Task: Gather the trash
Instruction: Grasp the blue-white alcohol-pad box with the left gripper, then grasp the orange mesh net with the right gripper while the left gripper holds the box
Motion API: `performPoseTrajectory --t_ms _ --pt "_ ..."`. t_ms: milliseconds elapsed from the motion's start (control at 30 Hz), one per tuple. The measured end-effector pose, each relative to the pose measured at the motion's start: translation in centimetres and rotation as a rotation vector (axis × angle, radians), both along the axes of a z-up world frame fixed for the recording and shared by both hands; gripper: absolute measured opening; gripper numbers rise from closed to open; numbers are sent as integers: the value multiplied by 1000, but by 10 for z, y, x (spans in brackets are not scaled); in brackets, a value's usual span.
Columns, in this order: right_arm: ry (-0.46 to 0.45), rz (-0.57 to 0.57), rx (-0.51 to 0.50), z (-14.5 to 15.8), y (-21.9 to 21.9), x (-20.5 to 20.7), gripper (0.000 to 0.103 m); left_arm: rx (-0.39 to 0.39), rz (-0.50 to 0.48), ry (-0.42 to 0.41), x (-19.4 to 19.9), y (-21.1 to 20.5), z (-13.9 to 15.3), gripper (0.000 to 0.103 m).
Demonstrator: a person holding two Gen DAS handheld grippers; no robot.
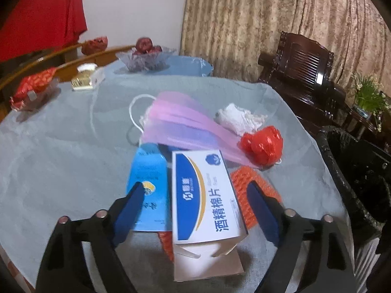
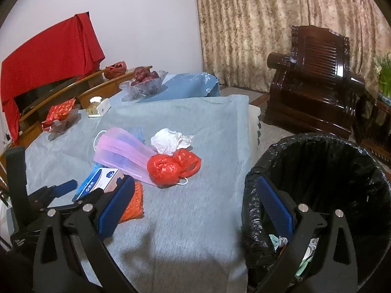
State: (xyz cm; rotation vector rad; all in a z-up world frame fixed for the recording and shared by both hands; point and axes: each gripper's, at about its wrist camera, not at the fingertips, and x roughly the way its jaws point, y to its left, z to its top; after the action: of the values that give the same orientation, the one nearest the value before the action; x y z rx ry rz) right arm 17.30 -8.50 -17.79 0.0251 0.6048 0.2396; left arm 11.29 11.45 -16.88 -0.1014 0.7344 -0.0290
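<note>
My left gripper [image 1: 196, 185] is open, its blue fingers on either side of a white and blue alcohol-pad box [image 1: 202, 195] that lies on an orange net [image 1: 246, 193] and a blue packet [image 1: 147, 188]. Behind lie a pink face mask [image 1: 180, 124], a crumpled white tissue [image 1: 239, 118] and a red plastic bag [image 1: 262, 144]. My right gripper [image 2: 195, 188] is open and empty, between the table edge and the black-lined trash bin [image 2: 325, 171], which holds some scraps. The box [image 2: 102, 180], mask [image 2: 122, 153], tissue [image 2: 168, 140] and red bag [image 2: 173, 167] also show in the right wrist view.
The table has a grey-blue cloth [image 2: 185, 219]. A glass bowl of red fruit [image 1: 145, 57], a small box [image 1: 89, 78] and red-wrapped snacks [image 1: 33, 90] sit at the far side. A dark wooden armchair [image 2: 315, 80] stands beyond the bin, before a curtain.
</note>
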Motion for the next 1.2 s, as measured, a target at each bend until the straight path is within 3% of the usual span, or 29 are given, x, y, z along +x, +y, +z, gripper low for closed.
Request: performPoseTrajectory --t_ms 133,433,733,1100,1200 --pt "0 7 -12 -2 4 1 97 -48 -26 41 3 2 -8 59" --pt "-8 24 -11 1 11 3 97 -38 -24 -7 -9 3 8 56" --pt "-1 100 9 -5 47 7 97 -8 44 -61 -27 37 33 56" --pt "65 160 -29 -40 95 18 96 11 108 -47 -37 68 26 56" --pt "96 167 -44 -49 103 22 85 3 117 -49 -37 74 25 56"
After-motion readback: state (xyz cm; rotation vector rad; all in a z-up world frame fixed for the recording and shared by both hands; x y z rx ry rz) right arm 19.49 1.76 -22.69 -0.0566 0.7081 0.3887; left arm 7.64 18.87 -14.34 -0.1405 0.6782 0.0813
